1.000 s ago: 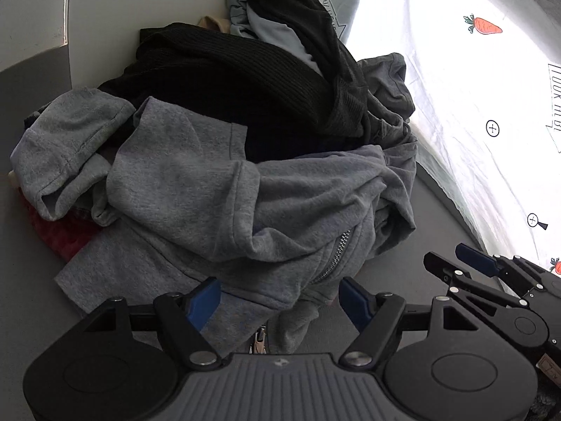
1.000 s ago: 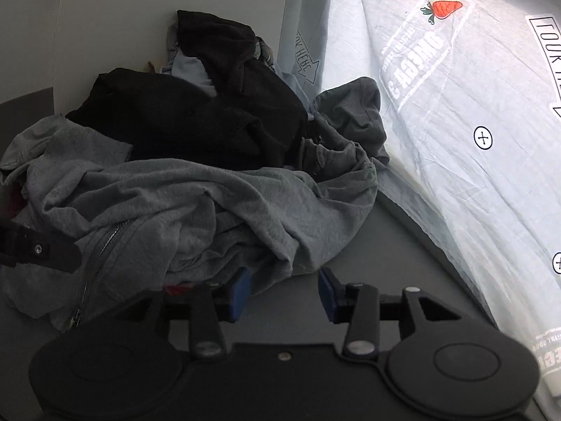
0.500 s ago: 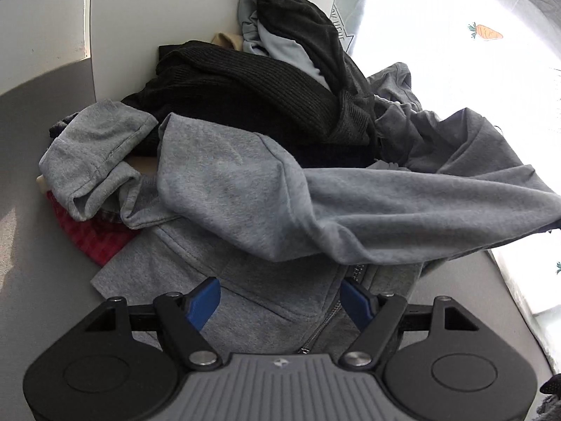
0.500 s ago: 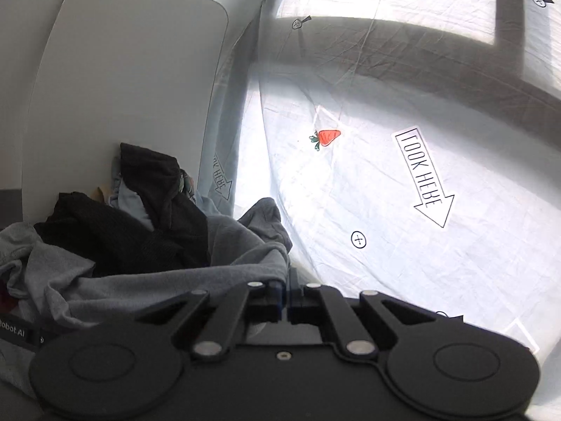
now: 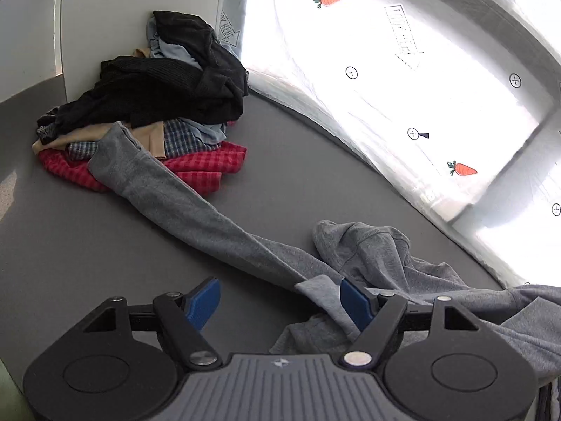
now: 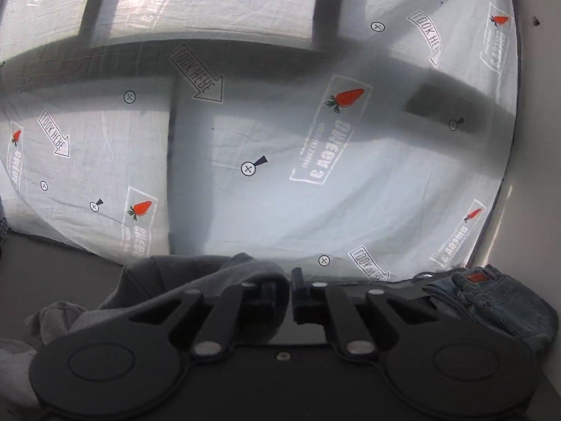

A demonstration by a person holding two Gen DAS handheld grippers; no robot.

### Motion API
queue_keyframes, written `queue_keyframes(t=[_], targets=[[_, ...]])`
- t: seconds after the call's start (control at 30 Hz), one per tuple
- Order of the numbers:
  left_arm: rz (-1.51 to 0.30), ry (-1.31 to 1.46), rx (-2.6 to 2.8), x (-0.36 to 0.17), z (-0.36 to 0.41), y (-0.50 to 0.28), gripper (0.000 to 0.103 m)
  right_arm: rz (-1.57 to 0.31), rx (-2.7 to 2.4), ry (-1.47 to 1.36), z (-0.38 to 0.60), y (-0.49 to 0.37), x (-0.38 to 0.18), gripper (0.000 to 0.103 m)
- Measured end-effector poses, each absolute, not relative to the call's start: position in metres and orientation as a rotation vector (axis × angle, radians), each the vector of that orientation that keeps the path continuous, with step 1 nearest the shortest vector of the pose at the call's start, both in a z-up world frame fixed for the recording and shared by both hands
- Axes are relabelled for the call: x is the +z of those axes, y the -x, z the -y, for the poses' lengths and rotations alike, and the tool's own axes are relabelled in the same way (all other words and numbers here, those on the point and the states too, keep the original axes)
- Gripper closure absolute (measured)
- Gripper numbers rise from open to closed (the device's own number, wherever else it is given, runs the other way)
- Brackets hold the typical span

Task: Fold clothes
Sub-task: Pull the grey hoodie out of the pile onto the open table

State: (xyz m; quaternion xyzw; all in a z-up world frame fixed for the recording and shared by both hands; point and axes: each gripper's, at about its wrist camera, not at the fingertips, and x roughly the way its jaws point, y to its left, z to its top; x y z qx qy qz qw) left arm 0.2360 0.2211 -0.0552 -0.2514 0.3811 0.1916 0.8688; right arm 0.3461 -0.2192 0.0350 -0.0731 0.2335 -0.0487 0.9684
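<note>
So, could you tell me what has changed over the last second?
The right gripper closed on the grey hoodie and pulled it off the clothes pile across the table; its jaws are now easing open, cloth between them. One sleeve still trails to the pile. The left gripper stayed open.

Grey tabletop (image 5: pixel 315 175); backlit white sheet (image 6: pixel 266 210) printed with carrots, arrows, crosshair marks behind; white panel (image 5: pixel 140 17) at left corner.

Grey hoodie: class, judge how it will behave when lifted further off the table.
The grey hoodie will likely sag and trail, since its sleeve already drapes limply. Probably drags the red cloth it overlaps. Bunched folds suggest soft, unslippery fabric.
</note>
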Motion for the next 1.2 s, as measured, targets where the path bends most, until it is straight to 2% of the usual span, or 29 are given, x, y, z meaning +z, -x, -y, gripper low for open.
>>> queue_keyframes(t=[0.03, 0.13, 0.17, 0.23, 0.3, 0.37, 0.47, 0.53, 0.57, 0.77, 0.8, 0.87, 0.9, 0.93, 1.0, 1.2], targets=[[-0.815, 0.501, 0.372, -0.055, -0.201, -0.236, 0.027, -0.588, -0.168, 0.194, 0.246, -0.353, 0.017, 0.076], [-0.868, 0.449, 0.301, -0.058, -0.153, -0.236, 0.027, -0.778, -0.256, 0.197, 0.304, -0.335, -0.026, 0.073], [-0.885, 0.434, 0.278, -0.059, -0.138, -0.237, 0.027, -0.794, -0.270, 0.192, 0.310, -0.324, -0.032, 0.071], [-0.900, 0.402, 0.241, -0.062, -0.117, -0.238, 0.026, -0.813, -0.258, 0.162, 0.312, -0.300, -0.043, 0.059], [-0.915, 0.375, 0.214, -0.068, -0.102, -0.240, 0.026, -0.831, -0.204, 0.111, 0.307, -0.282, -0.053, 0.056], [-0.934, 0.355, 0.202, -0.075, -0.093, -0.246, 0.026, -0.839, -0.117, 0.101, 0.290, -0.274, -0.061, 0.055], [-0.956, 0.340, 0.217, -0.078, -0.093, -0.258, 0.026, -0.774, 0.070, 0.264, 0.241, -0.266, -0.061, 0.049], [-0.941, 0.353, 0.213, -0.072, -0.096, -0.262, 0.026, -0.698, 0.202, 0.388, 0.210, -0.264, -0.058, 0.035], [-0.932, 0.365, 0.213, -0.070, -0.097, -0.264, 0.026, -0.661, 0.287, 0.436, 0.192, -0.264, -0.060, 0.033], [-0.903, 0.423, 0.211, -0.059, -0.107, -0.267, 0.026, -0.624, 0.627, 0.533, 0.107, -0.282, -0.081, 0.031], [-0.900, 0.426, 0.214, -0.059, -0.107, -0.264, 0.026, -0.648, 0.639, 0.529, 0.099, -0.287, -0.088, 0.032], [-0.893, 0.432, 0.219, -0.057, -0.107, -0.259, 0.025, -0.695, 0.660, 0.523, 0.084, -0.298, -0.100, 0.051], [-0.893, 0.432, 0.222, -0.058, -0.109, -0.255, 0.024, -0.695, 0.638, 0.522, 0.082, -0.299, -0.100, 0.084], [-0.895, 0.432, 0.227, -0.059, -0.110, -0.251, 0.021, -0.626, 0.593, 0.498, 0.088, -0.293, -0.090, 0.097], [-0.901, 0.431, 0.235, -0.062, -0.112, -0.243, 0.020, -0.491, 0.504, 0.448, 0.102, -0.280, -0.069, 0.098], [-0.954, 0.448, 0.241, -0.073, -0.113, -0.229, 0.020, -0.336, 0.075, 0.434, 0.212, -0.287, 0.004, 0.098]])
